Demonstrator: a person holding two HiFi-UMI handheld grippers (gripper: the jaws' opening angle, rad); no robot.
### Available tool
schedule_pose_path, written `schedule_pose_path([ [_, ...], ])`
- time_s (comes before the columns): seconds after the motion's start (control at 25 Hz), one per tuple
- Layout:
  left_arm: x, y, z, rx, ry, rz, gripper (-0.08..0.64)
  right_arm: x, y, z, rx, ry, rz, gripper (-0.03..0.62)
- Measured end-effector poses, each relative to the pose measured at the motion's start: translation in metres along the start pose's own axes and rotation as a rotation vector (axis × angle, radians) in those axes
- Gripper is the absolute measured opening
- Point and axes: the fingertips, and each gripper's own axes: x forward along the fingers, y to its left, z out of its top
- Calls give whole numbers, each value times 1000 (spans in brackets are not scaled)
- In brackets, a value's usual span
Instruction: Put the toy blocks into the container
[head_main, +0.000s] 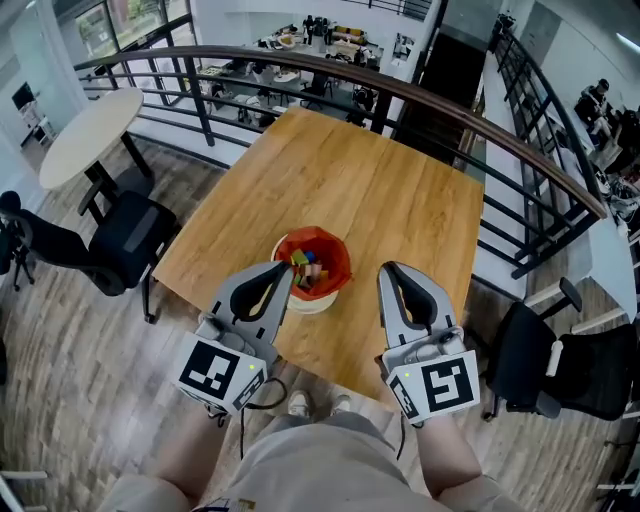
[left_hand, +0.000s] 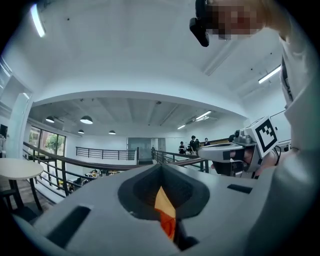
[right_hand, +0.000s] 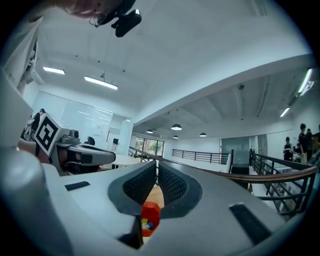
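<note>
evidently toy blocks (head_main: 302, 268) lie in the red bowl (head_main: 338, 252) at centre frame, so my left gripper (head_main: 286, 270) and right gripper (head_main: 388, 270) flank it, jaws together, empty.

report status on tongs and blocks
Left tongs shut, empty. Right tongs shut, empty. Toy blocks in red container on table. Nothing in the way.

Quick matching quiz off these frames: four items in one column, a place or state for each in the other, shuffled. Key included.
Column 1
1. toy blocks
2. container
3. round white table
4. right gripper

Column 2
A. fingers together, nothing held
B. stands on the wooden table
C. inside the container
D. far upper left in the head view, on the floor

Pairs: 1-C, 2-B, 3-D, 4-A
</note>
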Motion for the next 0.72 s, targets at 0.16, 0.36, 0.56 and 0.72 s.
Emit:
schedule_pose_path([
  [0.16, -11, -12, 22, 25, -46, -12, 12, -22, -2, 16, 7, -36, 8, 28],
  [0.36, -20, -24, 30, 65, -65, -17, 12, -49, -6, 23, 27, -57, 12, 28],
  [0.56, -19, -37, 24, 91, -60, 5, 12, -66, 1, 19, 36, -48, 39, 28],
  [0.72, -13, -48, 16, 67, -68, -2, 12, -70, 7, 7, 38, -30, 60, 28],
])
